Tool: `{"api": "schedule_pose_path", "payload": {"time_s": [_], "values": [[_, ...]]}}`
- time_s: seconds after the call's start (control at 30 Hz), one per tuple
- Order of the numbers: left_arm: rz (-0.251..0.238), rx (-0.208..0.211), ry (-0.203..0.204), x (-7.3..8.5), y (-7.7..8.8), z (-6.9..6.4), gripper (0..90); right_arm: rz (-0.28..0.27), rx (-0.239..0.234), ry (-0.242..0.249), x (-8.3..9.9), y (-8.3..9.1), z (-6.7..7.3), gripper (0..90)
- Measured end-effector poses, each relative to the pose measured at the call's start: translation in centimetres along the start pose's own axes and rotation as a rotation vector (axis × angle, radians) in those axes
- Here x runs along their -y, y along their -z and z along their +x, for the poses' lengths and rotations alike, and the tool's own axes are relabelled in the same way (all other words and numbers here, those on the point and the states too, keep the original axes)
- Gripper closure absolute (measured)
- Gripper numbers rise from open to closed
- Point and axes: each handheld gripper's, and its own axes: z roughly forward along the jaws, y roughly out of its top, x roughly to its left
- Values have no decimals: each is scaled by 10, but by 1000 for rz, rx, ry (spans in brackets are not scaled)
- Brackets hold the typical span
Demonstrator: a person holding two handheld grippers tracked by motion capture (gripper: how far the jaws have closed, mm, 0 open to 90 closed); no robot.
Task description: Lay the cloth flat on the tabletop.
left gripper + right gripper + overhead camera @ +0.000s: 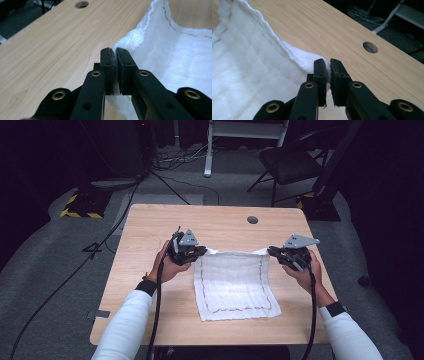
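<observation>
Right now a white cloth (234,285) with a thin coloured stitched border lies spread near the middle of the wooden counter (145,235), between the person's two hands. It is close to square, slightly longer from the far edge to the near one, so its long axis runs away from the person, toward the round hole (252,220) in the far part of the counter. The near edge lies flat, skewed a little so that the near right corner sits further right than the far one. The two far corners are lifted off the wood, and the far edge sags between them. The left tongs (199,251) are pinched tight on the far left corner; in the left gripper view the cloth (175,55) is squeezed between the black jaws, with a sliver of fabric showing in the slit. The right tongs (271,251) are clamped likewise on the far right corner, and the right gripper view shows the bunched hem (307,58) caught between the jaws. Both tongs point inward, toward each other, across the cloth's far edge.
</observation>
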Motion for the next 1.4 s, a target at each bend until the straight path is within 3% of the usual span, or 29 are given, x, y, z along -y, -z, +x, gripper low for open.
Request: {"api": "schedule_pose_path", "payload": {"time_s": [0.1, 0.17, 0.37, 0.5, 0.6, 0.63, 0.73, 0.8, 0.83, 0.93, 1.0, 1.07, 1.13, 1.27, 1.4], "values": [[32, -31, 23, -1, -20, 10, 837, 38, 23, -32, -1, -26, -14, 840], [54, -70, 17, -1, -31, 15, 836, 50, 30, -35, -1, -32, -16, 840], [77, -115, 85, 1, -56, 32, 821, 94, 71, -55, 3, -65, -25, 837], [92, -152, 115, 1, -62, 32, 613, 133, 132, -85, 9, -78, -31, 723], [130, -162, 127, 2, -58, 27, 361, 146, 115, -109, 15, -75, -35, 656], [129, -166, 128, 4, -55, 24, 278, 144, 111, -114, 17, -71, -36, 635], [110, -148, 106, 12, -41, 14, 248, 129, 114, -143, 24, -56, -38, 557], [105, -127, 80, 20, -33, 4, 217, 108, 74, -157, 30, -47, -34, 537], [109, -107, 64, 25, -31, -2, 219, 116, 66, -138, 33, -44, -29, 525], [160, -134, -36, 32, -27, -24, 222, 143, 14, -72, 39, -37, -12, 499], [153, -96, -53, 35, -22, -35, 227, 149, -26, -57, 43, -31, -1, 474], [150, -56, -68, 39, -17, -48, 227, 162, -59, -28, 48, -26, 11, 469], [129, -13, -56, 46, -12, -60, 226, 184, -82, 18, 52, -22, 23, 447], [146, 56, -45, 60, -7, -74, 225, 205, -125, 28, 65, -11, 39, 420], [196, 58, -65, 74, -7, -83, 225, 245, -123, 60, 77, -3, 49, 393]]}}
